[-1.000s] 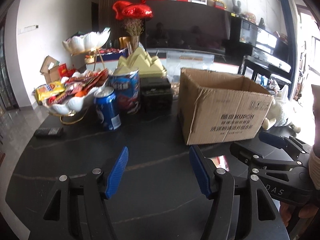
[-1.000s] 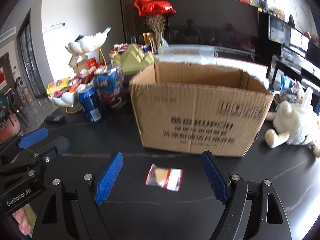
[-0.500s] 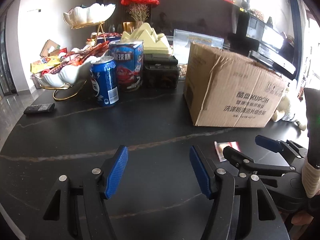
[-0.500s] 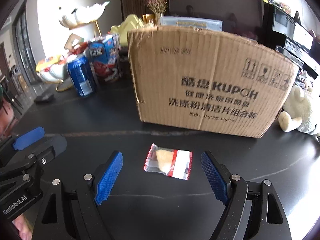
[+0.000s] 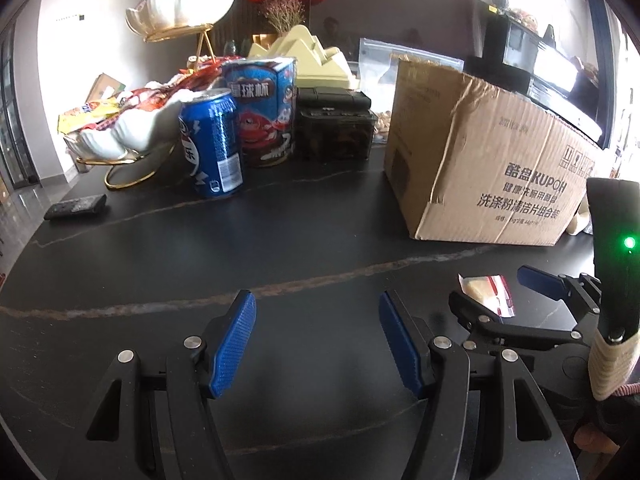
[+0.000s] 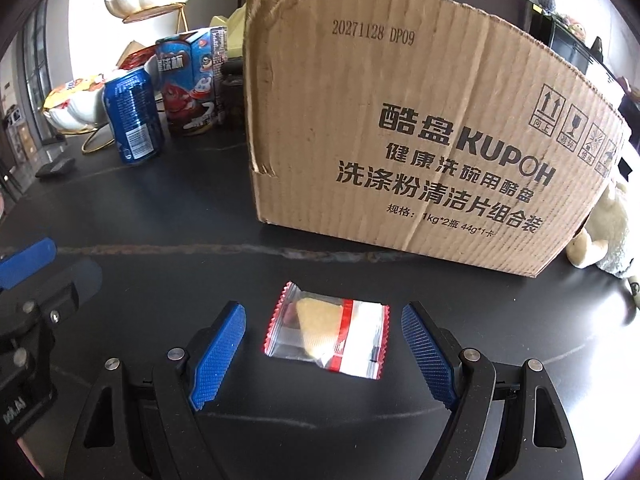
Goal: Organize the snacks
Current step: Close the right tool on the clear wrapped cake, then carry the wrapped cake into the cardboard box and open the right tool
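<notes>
A small clear snack packet [image 6: 328, 334] with red edges and a yellow biscuit inside lies flat on the black table, in front of a cardboard box [image 6: 420, 140]. My right gripper [image 6: 320, 356] is open, low over the table, with the packet between its blue pads, not touching them. In the left wrist view the packet [image 5: 486, 290] shows partly behind the right gripper [image 5: 496, 294]. My left gripper [image 5: 316, 340] is open and empty over bare table, left of the right one. The box [image 5: 480, 160] stands to the right there.
A blue drink can [image 5: 212, 144], a chocolate cup pack [image 5: 264, 112], a dark container [image 5: 336, 128] and a white shell-shaped bowl of snacks [image 5: 128, 128] stand at the back left. A remote [image 5: 76, 206] lies at the left edge. A plush toy [image 6: 612, 236] lies right of the box.
Both grippers have dropped lower and moved forward. The right gripper has closed in on the packet, which now lies between its open fingers. The box looms larger.
</notes>
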A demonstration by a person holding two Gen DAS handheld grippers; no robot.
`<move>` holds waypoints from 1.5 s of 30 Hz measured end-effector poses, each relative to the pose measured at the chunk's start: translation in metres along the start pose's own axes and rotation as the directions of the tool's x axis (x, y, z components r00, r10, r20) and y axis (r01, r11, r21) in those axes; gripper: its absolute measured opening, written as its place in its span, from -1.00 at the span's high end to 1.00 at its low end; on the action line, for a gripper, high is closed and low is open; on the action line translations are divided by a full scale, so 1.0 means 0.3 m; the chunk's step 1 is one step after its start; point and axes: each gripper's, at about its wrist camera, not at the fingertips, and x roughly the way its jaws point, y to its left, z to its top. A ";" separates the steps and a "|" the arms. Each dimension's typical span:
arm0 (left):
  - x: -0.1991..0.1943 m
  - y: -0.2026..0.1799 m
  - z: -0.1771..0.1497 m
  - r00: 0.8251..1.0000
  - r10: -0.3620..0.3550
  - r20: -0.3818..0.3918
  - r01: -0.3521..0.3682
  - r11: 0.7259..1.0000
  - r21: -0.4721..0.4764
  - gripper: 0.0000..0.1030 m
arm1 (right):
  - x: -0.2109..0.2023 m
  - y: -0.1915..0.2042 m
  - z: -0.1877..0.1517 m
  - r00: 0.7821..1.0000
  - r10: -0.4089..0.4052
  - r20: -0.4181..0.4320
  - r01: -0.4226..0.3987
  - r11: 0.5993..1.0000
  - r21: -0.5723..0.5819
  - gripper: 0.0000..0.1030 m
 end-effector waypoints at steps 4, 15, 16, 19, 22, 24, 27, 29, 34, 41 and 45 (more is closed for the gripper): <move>0.012 -0.012 -0.003 1.000 -0.014 -0.008 0.014 1.000 0.005 -0.23 | 0.014 -0.001 -0.005 1.000 -0.014 -0.010 0.014 1.000 0.002 -0.56; 0.021 -0.035 -0.012 1.000 -0.025 -0.017 0.025 0.999 0.020 -0.23 | 0.004 -0.018 -0.022 1.000 0.023 -0.004 -0.023 0.999 0.038 0.31; 0.019 -0.036 -0.012 1.000 -0.022 -0.016 0.022 1.000 0.021 -0.23 | -0.007 -0.017 -0.023 1.000 0.015 0.005 -0.015 0.999 0.032 0.35; 0.013 -0.041 -0.012 1.000 -0.023 -0.014 0.023 0.999 0.026 -0.23 | -0.021 -0.028 -0.027 1.000 0.028 0.005 -0.028 0.999 0.036 0.36; 0.003 -0.049 -0.014 1.000 -0.026 -0.009 0.027 0.999 0.033 -0.23 | -0.036 -0.033 -0.033 0.999 0.033 0.027 -0.034 0.998 0.045 0.44; -0.003 -0.054 -0.014 0.999 -0.032 -0.008 0.033 0.999 0.038 -0.23 | -0.058 -0.034 -0.034 0.999 0.027 0.047 -0.029 0.999 0.041 0.66; -0.008 -0.056 -0.016 0.999 -0.045 -0.014 0.046 0.998 0.031 -0.23 | -0.071 -0.041 -0.030 0.998 0.033 0.051 -0.036 0.998 0.052 0.71; -0.012 -0.060 -0.015 0.999 -0.052 -0.014 0.052 0.998 0.036 -0.23 | -0.077 -0.045 -0.031 0.998 0.034 0.057 -0.038 0.998 0.057 0.80; -0.021 -0.067 -0.017 0.999 -0.050 -0.006 0.050 0.998 0.045 -0.23 | -0.104 -0.051 -0.037 0.997 0.040 0.072 -0.045 0.997 0.062 0.96; -0.031 -0.094 -0.028 0.999 -0.052 -0.002 0.052 0.996 0.073 -0.23 | -0.158 -0.105 -0.052 0.995 0.039 0.093 -0.047 0.996 0.082 0.89; -0.025 -0.137 -0.044 0.997 -0.072 -0.010 0.072 0.992 0.107 -0.23 | -0.167 -0.153 -0.094 0.997 0.015 0.082 -0.026 0.991 0.131 -0.27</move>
